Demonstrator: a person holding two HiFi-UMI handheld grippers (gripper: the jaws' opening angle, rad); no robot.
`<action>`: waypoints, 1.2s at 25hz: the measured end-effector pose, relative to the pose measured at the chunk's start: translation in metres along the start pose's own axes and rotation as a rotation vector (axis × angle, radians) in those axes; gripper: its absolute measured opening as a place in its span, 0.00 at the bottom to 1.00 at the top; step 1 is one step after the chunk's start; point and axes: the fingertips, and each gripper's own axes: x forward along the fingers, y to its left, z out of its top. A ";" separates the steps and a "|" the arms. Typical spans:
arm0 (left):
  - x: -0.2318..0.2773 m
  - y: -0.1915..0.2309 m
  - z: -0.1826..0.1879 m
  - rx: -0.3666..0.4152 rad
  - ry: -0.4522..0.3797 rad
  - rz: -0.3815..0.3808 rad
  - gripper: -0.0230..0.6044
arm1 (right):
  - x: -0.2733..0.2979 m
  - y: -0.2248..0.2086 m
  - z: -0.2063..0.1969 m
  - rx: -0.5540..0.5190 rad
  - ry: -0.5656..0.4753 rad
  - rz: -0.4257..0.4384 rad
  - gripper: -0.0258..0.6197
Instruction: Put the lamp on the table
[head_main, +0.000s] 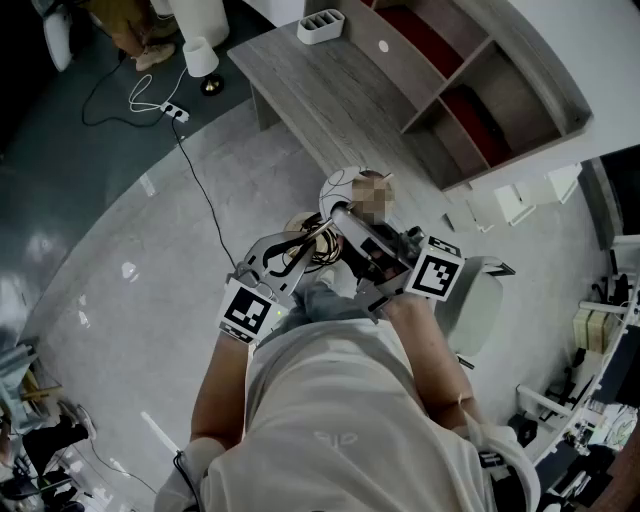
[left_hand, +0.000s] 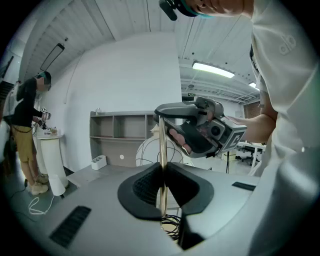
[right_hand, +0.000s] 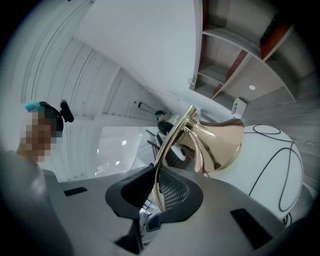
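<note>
I hold the lamp off the floor with both grippers. Its white globe shade with thin black lines sits in front of me, joined to a gold cone and a thin gold stem. My left gripper is shut on the stem, which stands upright between its pads. My right gripper is shut on the same stem just below the cone. In the head view the left gripper and right gripper are close together under the shade. The grey wooden table lies ahead.
A white organizer box stands at the table's far end. A shelf unit with red panels runs along its right side. A small white lamp and a power strip with cables lie on the floor at left. A person stands far left.
</note>
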 end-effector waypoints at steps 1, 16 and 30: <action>0.001 0.001 0.000 0.000 0.001 0.001 0.11 | 0.000 -0.001 0.002 -0.001 0.000 0.000 0.14; 0.073 0.026 0.013 0.106 0.002 -0.055 0.11 | -0.005 -0.039 0.068 -0.019 -0.019 0.025 0.14; 0.162 0.061 0.045 0.097 0.004 -0.063 0.11 | -0.011 -0.079 0.159 -0.034 -0.071 0.039 0.14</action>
